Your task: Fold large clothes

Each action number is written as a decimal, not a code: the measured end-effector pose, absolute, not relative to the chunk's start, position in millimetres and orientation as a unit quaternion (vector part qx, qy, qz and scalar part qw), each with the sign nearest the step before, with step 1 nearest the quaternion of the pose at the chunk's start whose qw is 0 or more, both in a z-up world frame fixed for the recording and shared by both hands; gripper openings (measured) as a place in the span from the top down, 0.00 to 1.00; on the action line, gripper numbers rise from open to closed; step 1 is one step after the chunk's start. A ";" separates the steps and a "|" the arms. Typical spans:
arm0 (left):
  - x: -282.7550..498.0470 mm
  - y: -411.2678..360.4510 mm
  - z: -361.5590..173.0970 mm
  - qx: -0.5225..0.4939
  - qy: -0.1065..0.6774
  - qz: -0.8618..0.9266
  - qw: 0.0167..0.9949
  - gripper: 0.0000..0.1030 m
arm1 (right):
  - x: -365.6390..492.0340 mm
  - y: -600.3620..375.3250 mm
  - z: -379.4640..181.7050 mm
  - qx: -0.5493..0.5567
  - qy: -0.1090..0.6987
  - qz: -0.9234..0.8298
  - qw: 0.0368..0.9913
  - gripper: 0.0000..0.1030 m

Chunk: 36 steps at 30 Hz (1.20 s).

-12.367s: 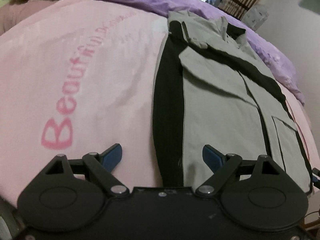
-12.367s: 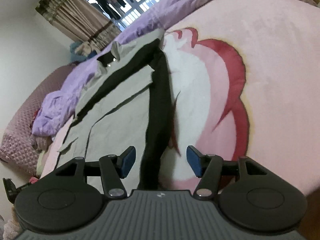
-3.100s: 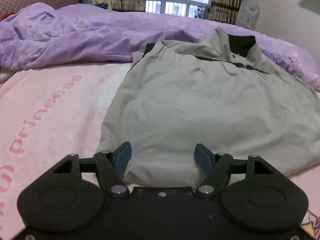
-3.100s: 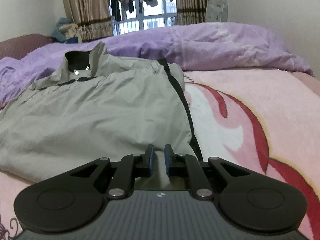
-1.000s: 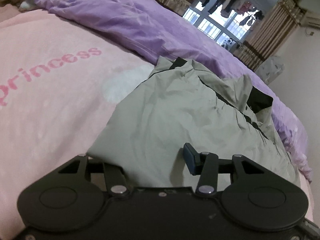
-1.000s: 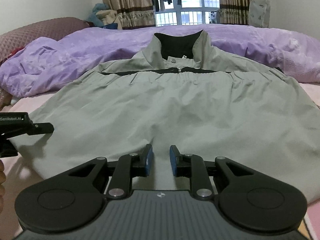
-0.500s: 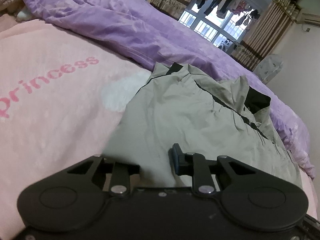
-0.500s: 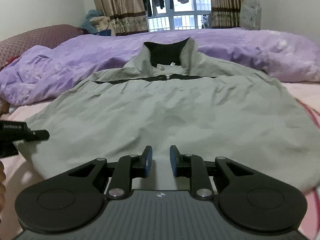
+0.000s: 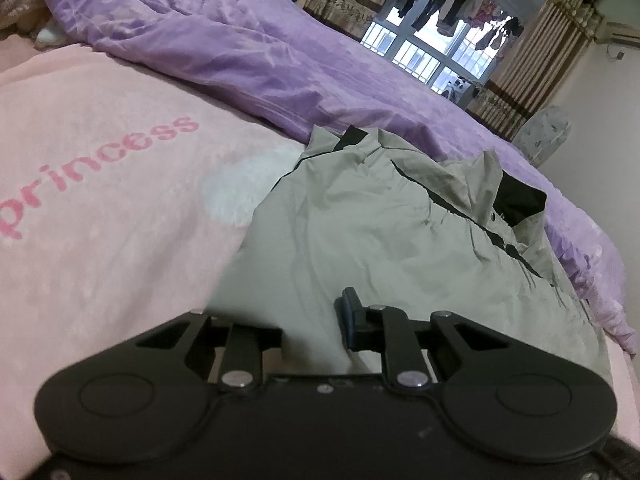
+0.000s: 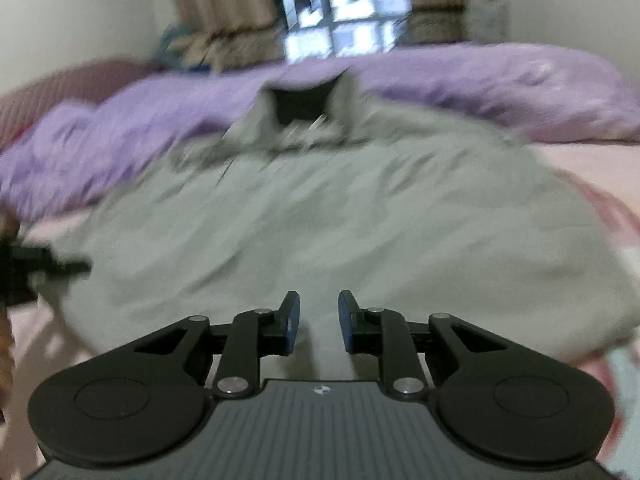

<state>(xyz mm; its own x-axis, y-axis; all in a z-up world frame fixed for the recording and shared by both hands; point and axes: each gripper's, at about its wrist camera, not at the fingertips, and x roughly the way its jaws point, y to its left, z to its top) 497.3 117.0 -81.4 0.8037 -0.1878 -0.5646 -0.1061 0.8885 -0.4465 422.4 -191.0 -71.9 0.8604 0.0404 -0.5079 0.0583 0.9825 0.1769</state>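
Grey-green fabric jacket with black trim (image 9: 392, 240) lies back-up on the pink plush bed blanket (image 9: 100, 200). Left tongs (image 9: 312, 328) have just been closing and now pinch its near left hem corner; right tongs (image 10: 319, 322) are clenched on the hem. Lift both corners together, level and taut. Long axis runs hem-near to collar-far, toward the purple crumpled duvet (image 9: 240, 48).

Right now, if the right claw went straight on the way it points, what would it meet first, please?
Probably the grey jacket: its cloth lies directly ahead of the right claw, between the fingers. The view is blurred, so depth is uncertain.
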 end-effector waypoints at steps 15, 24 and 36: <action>498.3 106.1 -80.0 -0.213 0.313 -0.003 0.926 0.83 | 400.7 -291.8 -100.0 0.081 0.278 -0.129 0.948 0.77; 489.0 25.2 5.6 -0.210 0.225 -0.113 0.945 0.95 | 383.7 -313.6 -85.7 0.148 0.248 -0.119 0.950 0.72; 475.7 -233.8 -43.6 -0.087 0.288 -0.356 0.885 0.95 | 343.2 -350.4 -72.9 0.155 0.228 -0.153 0.949 0.69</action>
